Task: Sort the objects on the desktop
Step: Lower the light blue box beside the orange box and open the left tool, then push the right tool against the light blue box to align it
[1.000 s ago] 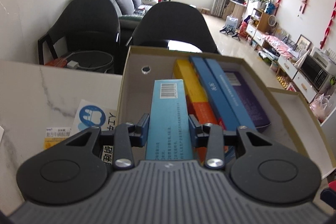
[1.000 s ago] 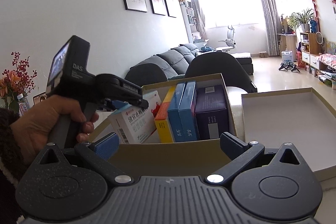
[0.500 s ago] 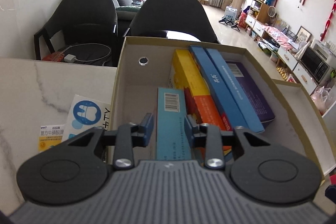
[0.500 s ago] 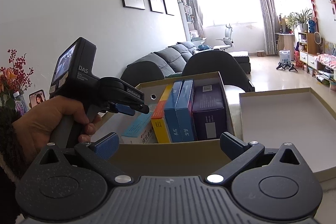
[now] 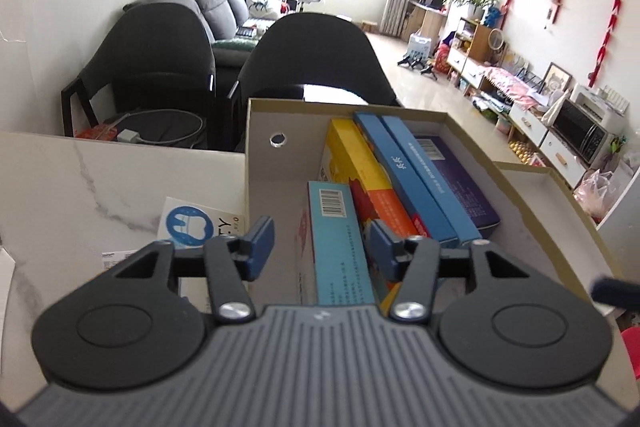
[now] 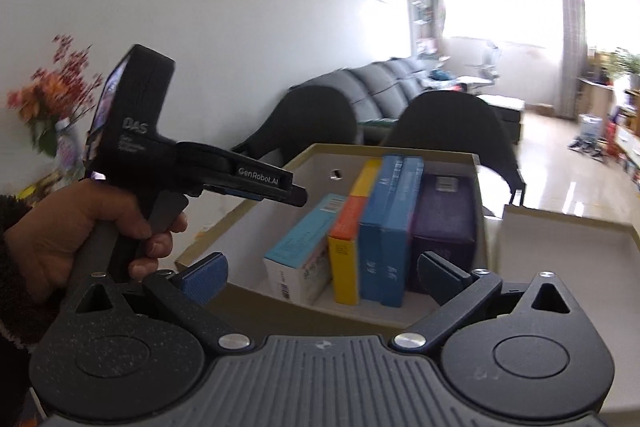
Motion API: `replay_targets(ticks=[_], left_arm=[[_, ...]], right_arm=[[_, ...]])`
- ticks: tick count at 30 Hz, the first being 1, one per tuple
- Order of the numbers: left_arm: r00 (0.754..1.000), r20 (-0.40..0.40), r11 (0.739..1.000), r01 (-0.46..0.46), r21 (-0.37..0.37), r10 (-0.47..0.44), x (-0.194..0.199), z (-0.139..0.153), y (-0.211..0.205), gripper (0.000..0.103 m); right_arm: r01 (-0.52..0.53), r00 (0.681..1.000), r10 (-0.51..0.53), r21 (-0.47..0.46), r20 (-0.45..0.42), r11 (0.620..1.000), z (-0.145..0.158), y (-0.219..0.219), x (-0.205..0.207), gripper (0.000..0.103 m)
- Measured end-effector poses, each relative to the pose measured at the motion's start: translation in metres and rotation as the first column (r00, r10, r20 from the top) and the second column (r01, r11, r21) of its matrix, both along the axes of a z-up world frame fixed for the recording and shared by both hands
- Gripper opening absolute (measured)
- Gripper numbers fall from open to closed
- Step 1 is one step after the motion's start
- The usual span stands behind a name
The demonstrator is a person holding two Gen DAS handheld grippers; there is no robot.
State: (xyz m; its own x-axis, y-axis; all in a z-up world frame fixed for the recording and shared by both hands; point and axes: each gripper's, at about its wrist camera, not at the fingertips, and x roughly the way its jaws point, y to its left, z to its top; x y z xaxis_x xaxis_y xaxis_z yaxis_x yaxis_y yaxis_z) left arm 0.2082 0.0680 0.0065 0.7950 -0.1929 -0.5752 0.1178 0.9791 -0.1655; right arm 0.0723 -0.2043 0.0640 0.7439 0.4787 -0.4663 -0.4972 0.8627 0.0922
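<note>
5 glossy rectangular cartons [image 5: 384, 183] upright, matte cardboard box [image 5: 268, 163]

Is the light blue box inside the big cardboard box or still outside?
Inside. The light blue box stands in the cardboard box, beside the yellow-orange box. The left tool has just opened and no longer grips it.

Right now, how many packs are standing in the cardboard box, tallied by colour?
Light blue pack: 1
Yellow and orange pack: 1
Dark blue packs: 2
Purple pack: 1
Total in the cardboard box: 5
</note>
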Motion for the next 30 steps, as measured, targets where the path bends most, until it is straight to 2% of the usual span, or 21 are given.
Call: replay_targets(ticks=[7, 12, 18, 22, 30], left_arm=[[0.999, 0.039, 1.000, -0.016, -0.002, 0.016, -0.023, 0.000, 0.019, 0.060], [0.998, 0.042, 0.999, -0.038, -0.001, 0.038, -0.037, -0.003, 0.033, 0.060], [0.999, 0.021, 0.999, -0.046, -0.008, 0.046, -0.046, -0.014, 0.040, 0.060], [0.999, 0.017, 0.999, -0.036, -0.026, 0.037, -0.049, -0.018, 0.041, 0.061], [1.000, 0.007, 1.000, -0.020, -0.018, 0.020, -0.053, -0.024, 0.040, 0.061]], right_arm=[[-0.139, 0.990, 0.136, -0.064, -0.047, 0.988, 0.012, 0.017, 0.037, 0.086], [-0.225, 0.974, 0.218, -0.196, -0.059, 0.954, 0.010, 0.043, 0.050, 0.081], [-0.318, 0.948, 0.308, -0.336, -0.083, 0.887, 0.003, 0.075, 0.058, 0.070], [-0.366, 0.930, 0.344, -0.382, -0.126, 0.849, 0.003, 0.087, 0.069, 0.062], [-0.468, 0.883, 0.408, -0.519, -0.233, 0.715, -0.007, 0.113, 0.094, 0.058]])
